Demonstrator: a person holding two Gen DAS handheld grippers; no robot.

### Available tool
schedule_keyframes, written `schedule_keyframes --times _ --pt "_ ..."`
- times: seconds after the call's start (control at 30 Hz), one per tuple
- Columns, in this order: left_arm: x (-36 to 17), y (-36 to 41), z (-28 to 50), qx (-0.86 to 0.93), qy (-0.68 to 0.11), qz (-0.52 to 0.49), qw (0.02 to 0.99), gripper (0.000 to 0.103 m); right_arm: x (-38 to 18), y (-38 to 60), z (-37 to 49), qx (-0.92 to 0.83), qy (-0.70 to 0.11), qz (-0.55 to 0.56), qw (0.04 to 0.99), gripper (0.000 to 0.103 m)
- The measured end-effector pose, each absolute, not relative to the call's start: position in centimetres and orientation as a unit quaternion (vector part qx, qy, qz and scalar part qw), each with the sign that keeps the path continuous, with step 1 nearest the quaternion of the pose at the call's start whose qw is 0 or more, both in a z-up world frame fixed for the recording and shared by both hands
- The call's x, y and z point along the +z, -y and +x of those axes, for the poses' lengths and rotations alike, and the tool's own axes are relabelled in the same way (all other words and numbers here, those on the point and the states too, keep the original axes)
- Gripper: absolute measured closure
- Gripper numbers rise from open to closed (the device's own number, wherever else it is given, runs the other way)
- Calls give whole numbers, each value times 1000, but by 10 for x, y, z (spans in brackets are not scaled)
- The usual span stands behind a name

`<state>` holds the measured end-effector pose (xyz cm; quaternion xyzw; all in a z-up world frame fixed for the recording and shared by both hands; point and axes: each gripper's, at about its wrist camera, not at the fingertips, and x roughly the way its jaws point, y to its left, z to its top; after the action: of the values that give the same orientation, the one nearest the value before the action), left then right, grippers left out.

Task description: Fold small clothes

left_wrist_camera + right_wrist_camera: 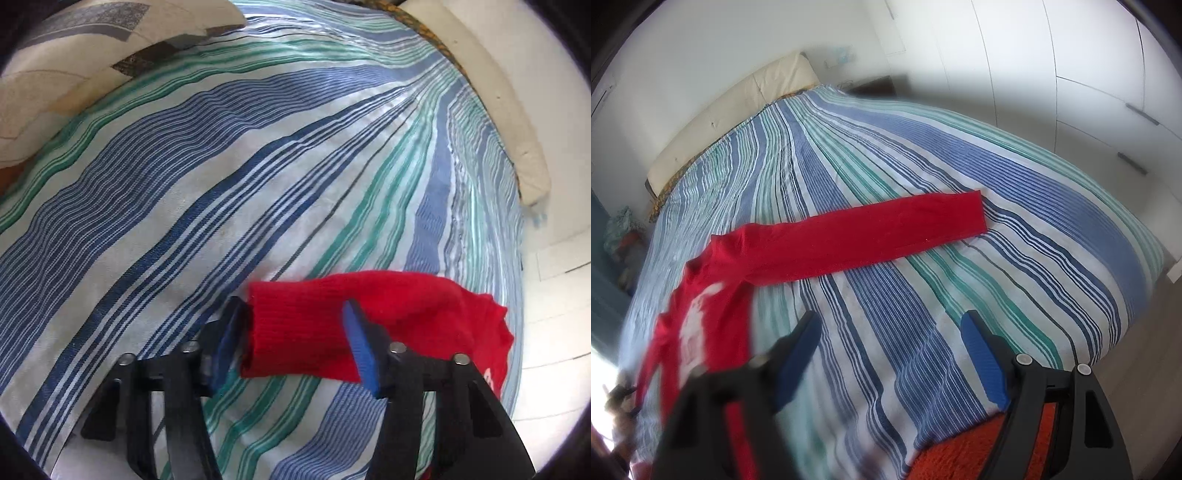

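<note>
With both jaws wide and empty, the left gripper (295, 332) straddling the red shirt (849, 236) cuff at 6 o'clock should be closed squarely, the right gripper (890, 354) kept clear.

The left hand-held gripper (295, 339) points forward and downward, its two blue-padded fingers (360, 347) spread wide apart, nothing pinched between them. The right hand-held gripper (892, 354) is likewise angled downward with its blue fingers (984, 363) parted wide, gripping nothing; its left finger looks blurred
</note>
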<state>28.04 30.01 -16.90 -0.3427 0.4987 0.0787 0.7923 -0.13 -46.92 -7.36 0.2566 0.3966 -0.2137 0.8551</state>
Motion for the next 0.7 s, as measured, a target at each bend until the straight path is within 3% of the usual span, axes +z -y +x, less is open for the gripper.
schedule_keyframes --times 0.03,0.07,0.27,0.7 --pt "-169 -299 283 89 -502 -330 795 94 -74 469 0 -213 -400 254 854 26" --pt "-166 -297 283 97 -506 -310 799 98 -75 468 1 -212 -402 252 854 26" --pt "-123 -287 302 209 -476 -148 841 99 -73 468 -2 -215 -400 251 855 26" --pt "-153 -314 305 290 -515 -133 796 103 -74 472 -3 -220 -398 253 854 26"
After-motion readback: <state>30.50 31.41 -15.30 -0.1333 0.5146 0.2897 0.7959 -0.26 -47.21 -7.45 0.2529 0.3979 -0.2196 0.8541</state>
